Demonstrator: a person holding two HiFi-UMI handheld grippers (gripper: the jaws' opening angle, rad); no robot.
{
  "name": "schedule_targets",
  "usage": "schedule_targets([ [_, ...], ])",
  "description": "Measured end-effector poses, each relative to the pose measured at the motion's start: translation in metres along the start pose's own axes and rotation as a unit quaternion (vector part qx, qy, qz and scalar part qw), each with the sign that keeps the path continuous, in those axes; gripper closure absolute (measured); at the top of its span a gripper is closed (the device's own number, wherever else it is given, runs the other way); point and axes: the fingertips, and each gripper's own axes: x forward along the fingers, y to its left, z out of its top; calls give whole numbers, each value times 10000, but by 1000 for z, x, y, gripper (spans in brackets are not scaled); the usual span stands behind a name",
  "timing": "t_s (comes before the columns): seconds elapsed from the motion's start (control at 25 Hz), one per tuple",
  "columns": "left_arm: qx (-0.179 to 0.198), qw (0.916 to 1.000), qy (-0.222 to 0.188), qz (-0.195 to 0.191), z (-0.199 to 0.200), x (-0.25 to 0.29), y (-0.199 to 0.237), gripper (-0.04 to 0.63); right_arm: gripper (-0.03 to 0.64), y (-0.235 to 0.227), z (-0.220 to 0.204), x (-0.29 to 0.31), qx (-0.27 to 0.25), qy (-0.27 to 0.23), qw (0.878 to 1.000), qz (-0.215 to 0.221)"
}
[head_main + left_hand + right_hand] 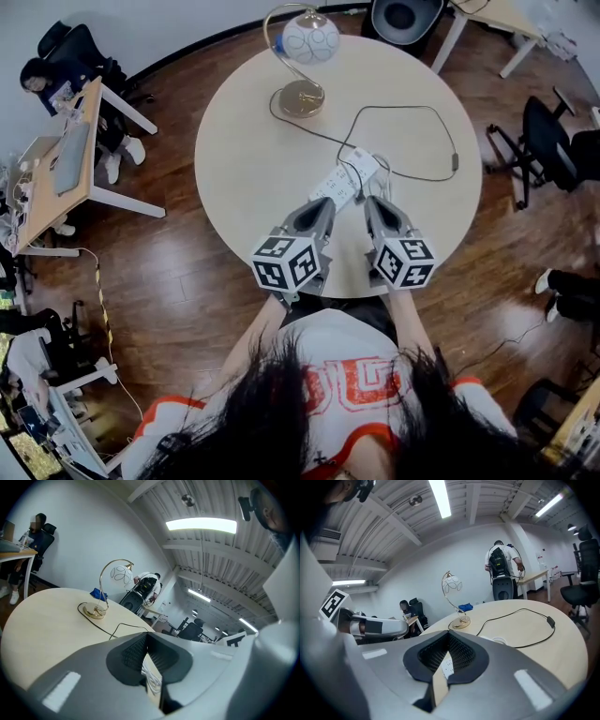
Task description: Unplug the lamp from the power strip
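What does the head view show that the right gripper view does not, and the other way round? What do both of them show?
Only the head view: the person's own white and orange shirt and dark hair.
Only the right gripper view: the ceiling lights and a standing person with a backpack.
Both: the round table, the lamp, its black cord and the white power strip.

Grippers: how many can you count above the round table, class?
2: left gripper and right gripper, side by side over the table's near edge, tips by the power strip. None hidden.
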Motion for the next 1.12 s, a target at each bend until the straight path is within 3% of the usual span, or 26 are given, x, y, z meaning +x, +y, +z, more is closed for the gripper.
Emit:
schedule_targets([
  [1.12,47,9998,91,145,-8,2,3,595,617,-4,-6,6,-313,253,9992,-12],
])
